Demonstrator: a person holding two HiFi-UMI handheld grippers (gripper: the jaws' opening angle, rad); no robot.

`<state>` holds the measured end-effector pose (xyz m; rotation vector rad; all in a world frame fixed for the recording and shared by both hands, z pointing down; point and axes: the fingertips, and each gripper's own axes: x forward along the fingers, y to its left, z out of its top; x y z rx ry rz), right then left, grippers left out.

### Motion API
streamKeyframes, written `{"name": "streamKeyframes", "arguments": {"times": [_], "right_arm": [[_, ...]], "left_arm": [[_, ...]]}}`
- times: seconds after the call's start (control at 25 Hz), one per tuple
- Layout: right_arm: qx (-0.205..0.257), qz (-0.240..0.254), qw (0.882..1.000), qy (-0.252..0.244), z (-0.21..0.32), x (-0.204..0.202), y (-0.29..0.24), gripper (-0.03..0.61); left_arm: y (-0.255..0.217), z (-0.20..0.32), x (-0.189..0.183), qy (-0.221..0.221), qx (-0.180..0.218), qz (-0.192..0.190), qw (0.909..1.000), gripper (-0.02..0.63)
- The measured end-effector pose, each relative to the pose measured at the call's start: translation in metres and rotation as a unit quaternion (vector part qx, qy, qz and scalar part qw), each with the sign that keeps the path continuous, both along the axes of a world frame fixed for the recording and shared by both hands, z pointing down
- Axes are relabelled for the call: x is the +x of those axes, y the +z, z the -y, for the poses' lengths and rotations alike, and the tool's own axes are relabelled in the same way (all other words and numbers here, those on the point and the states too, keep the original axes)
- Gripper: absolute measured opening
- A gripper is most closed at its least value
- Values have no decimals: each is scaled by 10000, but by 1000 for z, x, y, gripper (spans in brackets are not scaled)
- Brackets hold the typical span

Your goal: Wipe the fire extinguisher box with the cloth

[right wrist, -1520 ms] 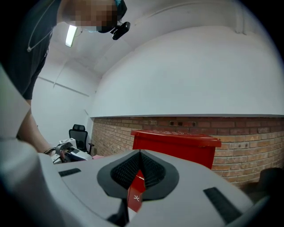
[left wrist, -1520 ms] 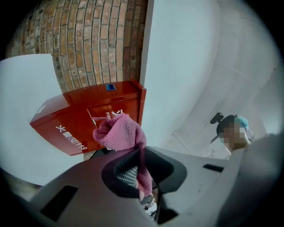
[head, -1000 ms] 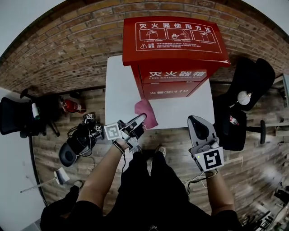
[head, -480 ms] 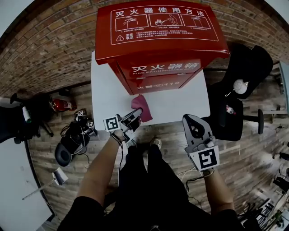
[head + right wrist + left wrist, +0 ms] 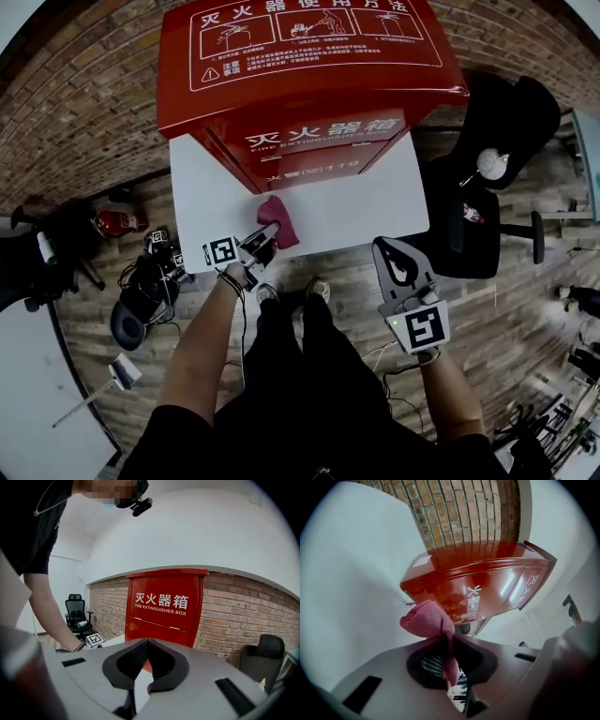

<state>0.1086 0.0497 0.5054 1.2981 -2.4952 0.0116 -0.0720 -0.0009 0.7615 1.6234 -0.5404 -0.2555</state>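
Note:
The red fire extinguisher box (image 5: 309,94) stands on a low white platform (image 5: 375,202) against a brick wall. It also fills the left gripper view (image 5: 478,583) and stands ahead in the right gripper view (image 5: 164,604). A pink cloth (image 5: 277,220) bunches out of my left gripper (image 5: 265,236), which is shut on it. The cloth (image 5: 426,618) is close to the box's lower front panel; whether it touches I cannot tell. My right gripper (image 5: 392,248) is shut and empty, held off the platform's front right edge; in its own view the jaws (image 5: 146,641) meet.
A black office chair (image 5: 497,141) stands to the right of the platform. On the wooden floor at the left lie a small red extinguisher (image 5: 117,222) and black gear with cables (image 5: 141,300). Another chair (image 5: 77,611) stands by the far brick wall.
The left gripper has sunk with the cloth and come nearer the box's lower front. The right gripper dropped a little. The box now sits larger and higher in the head view.

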Motion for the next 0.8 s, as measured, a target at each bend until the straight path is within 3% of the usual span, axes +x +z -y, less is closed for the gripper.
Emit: {"name": "streamKeyframes", "arguments": {"times": [0.56,0.8], "right_arm": [[-224,-93,9995,201,-14,13,20,20],[-246,-138,9994,211,-18,14,23,20]], "left_arm": [[57,-15,-45,-70,-503,1414,9887,66],[71,-17,-59,-157,-606,2147,9747,72]]}}
